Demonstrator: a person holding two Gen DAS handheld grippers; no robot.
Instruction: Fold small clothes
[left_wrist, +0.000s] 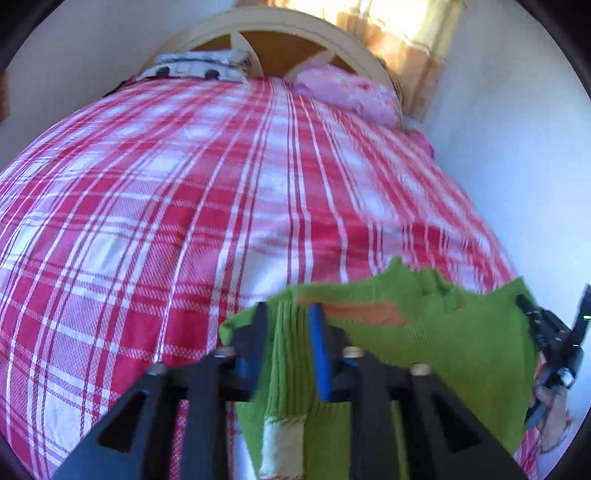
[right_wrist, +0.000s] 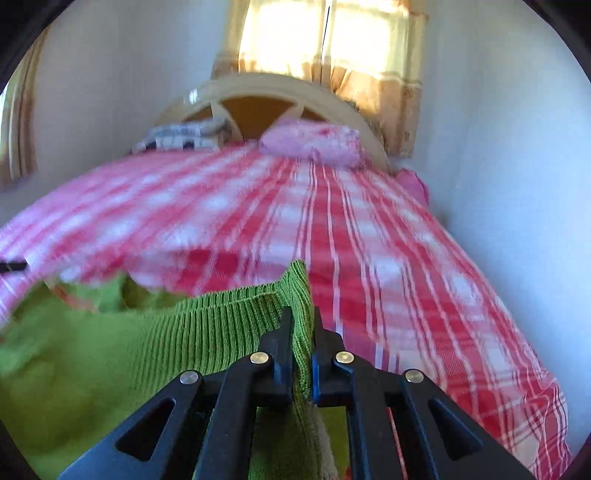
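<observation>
A small green knitted garment (left_wrist: 443, 332) with an orange patch and a ribbed edge lies spread at the near end of the bed. In the left wrist view my left gripper (left_wrist: 288, 310) has its jaws apart, with a fold of the ribbed edge lying loosely between them. At that view's right edge is my right gripper (left_wrist: 554, 343), holding the garment's other end. In the right wrist view my right gripper (right_wrist: 301, 314) is shut on the ribbed hem of the garment (right_wrist: 110, 350), which stretches away to the left.
The red and white plaid bedspread (left_wrist: 147, 221) covers the whole bed. At the far end lie a pink pillow (left_wrist: 343, 92) and a checked pillow (left_wrist: 195, 64), against a cream headboard (left_wrist: 295, 22). A white wall (right_wrist: 517, 184) runs along the bed's right side.
</observation>
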